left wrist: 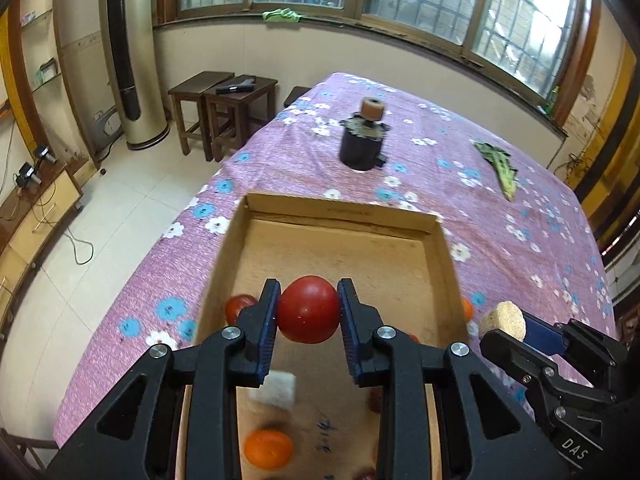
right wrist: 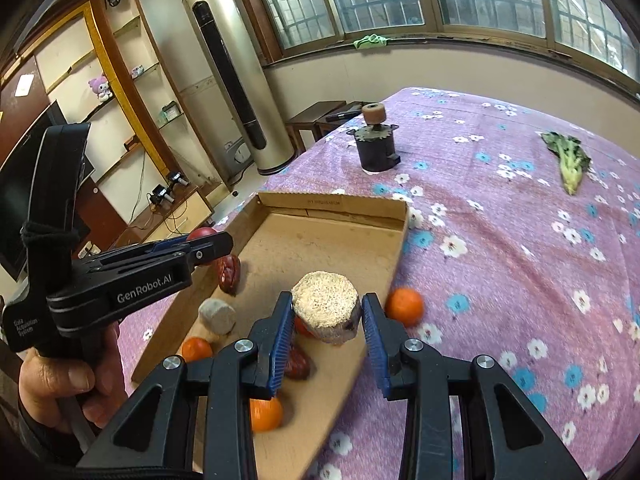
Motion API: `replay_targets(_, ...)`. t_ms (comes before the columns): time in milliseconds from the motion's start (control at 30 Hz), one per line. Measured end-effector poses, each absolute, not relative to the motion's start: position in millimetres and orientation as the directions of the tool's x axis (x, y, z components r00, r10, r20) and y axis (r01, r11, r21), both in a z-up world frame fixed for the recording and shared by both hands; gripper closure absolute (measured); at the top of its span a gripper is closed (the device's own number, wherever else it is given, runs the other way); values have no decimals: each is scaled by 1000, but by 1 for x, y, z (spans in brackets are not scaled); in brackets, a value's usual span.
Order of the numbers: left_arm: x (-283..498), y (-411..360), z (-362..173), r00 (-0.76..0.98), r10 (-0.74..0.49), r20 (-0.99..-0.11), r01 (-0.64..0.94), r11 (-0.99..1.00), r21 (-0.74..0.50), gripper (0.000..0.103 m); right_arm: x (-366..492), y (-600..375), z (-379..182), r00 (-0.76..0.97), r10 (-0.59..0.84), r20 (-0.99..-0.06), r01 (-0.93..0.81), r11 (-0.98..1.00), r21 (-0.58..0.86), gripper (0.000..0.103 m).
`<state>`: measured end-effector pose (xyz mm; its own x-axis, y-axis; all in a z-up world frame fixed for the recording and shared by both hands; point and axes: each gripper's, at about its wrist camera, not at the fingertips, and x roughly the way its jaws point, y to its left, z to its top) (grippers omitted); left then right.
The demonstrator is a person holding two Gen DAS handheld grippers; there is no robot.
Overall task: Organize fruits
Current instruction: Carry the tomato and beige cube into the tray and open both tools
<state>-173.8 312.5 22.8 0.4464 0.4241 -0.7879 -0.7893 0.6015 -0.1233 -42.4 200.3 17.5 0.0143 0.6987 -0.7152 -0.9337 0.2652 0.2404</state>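
My left gripper (left wrist: 309,310) is shut on a red round fruit (left wrist: 309,309) and holds it above the cardboard tray (left wrist: 340,216). My right gripper (right wrist: 326,322) is shut on a beige speckled cake-like piece (right wrist: 325,304) over the tray's (right wrist: 332,204) right side. In the tray lie an orange (left wrist: 267,449), a white piece (left wrist: 276,392), a dark red date (right wrist: 229,274), another beige piece (right wrist: 217,315) and oranges (right wrist: 196,349). One orange (right wrist: 405,306) lies on the cloth just outside the tray's right wall.
The table has a purple flowered cloth (right wrist: 500,280). A dark cylinder with a spool on top (right wrist: 375,142) stands at the far side. A green leafy vegetable (right wrist: 570,162) lies at the far right. Stools (left wrist: 222,116) and the floor are left of the table.
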Motion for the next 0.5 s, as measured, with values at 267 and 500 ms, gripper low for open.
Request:
replay_targets(267, -164, 342, 3, 394, 402, -826, -807, 581, -103, 77, -40, 235, 0, -1, 665, -747, -938, 259, 231, 68)
replay_targets(500, -145, 347, -17, 357, 385, -851, -802, 594, -67, 76, -40, 260, -22, 0, 606, -796, -949, 252, 191, 68)
